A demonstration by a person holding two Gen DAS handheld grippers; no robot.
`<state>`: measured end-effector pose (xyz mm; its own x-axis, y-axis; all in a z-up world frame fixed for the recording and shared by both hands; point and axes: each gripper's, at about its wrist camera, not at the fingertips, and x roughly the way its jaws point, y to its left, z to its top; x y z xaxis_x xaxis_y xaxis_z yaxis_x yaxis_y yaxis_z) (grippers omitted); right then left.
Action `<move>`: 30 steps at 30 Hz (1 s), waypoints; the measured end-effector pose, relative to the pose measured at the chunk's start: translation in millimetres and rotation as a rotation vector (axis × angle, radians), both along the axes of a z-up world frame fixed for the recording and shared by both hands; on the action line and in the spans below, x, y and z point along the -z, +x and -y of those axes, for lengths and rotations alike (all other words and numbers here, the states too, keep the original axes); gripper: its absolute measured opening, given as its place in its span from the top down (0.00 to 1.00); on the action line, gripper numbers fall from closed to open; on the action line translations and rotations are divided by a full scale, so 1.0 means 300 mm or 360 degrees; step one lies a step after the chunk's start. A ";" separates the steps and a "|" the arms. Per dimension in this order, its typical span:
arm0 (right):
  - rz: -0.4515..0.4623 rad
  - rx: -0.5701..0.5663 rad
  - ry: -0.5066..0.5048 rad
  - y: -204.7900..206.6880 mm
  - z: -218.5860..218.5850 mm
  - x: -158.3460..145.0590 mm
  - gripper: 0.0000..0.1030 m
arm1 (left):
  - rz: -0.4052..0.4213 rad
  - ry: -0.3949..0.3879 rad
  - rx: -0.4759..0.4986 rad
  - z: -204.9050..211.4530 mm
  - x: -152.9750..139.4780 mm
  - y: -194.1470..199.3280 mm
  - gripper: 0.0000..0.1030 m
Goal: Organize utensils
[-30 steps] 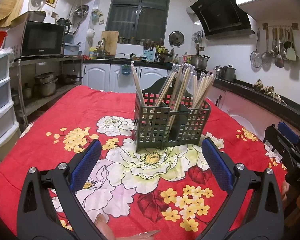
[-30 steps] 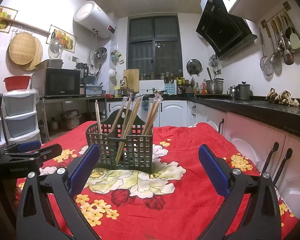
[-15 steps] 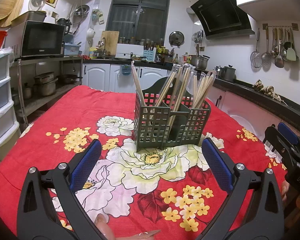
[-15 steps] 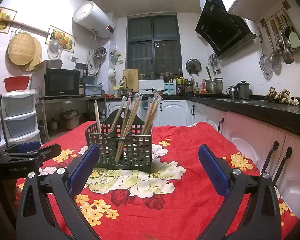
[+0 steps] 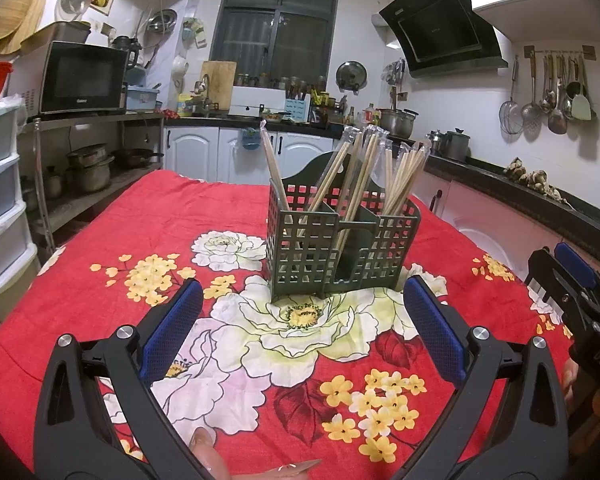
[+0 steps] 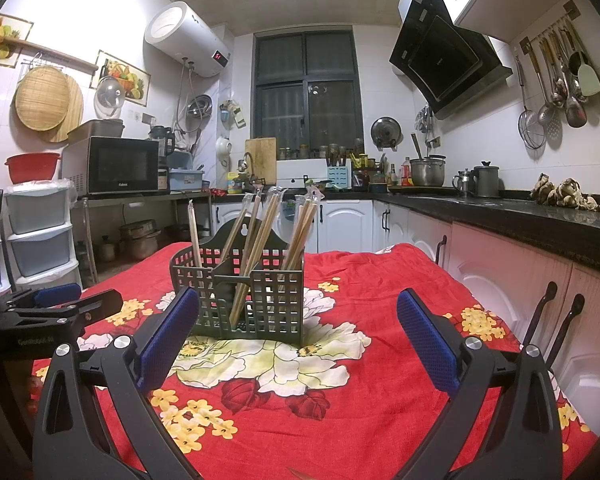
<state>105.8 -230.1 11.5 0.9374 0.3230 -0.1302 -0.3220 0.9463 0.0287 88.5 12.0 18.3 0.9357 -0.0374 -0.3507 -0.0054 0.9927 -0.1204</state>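
While I hold both tools wide open and empty, left gripper [image 5: 302,328] and right gripper [image 6: 298,336], the chopstick caddy [image 5: 342,248] stands mid-tabletop [image 5: 140,220], chopsticks [image 5: 364,176] upright inside.

Right gripper [image 6: 298,330]: drifting very slightly; in the right wrist view the utensil caddy [image 6: 240,296] and the kitchen behind it are sitting a touch lower and further left than a second ago. In the left wrist view the right gripper [image 5: 568,280] at the frame's right edge is sitting marginally higher. Left wrist view: the caddy [image 5: 340,250] is showing no readable shift.
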 end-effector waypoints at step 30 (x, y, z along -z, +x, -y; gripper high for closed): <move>-0.0021 0.0025 0.0012 0.001 0.024 0.007 0.06 | -0.0109 0.0022 0.0003 0.007 0.020 0.030 0.10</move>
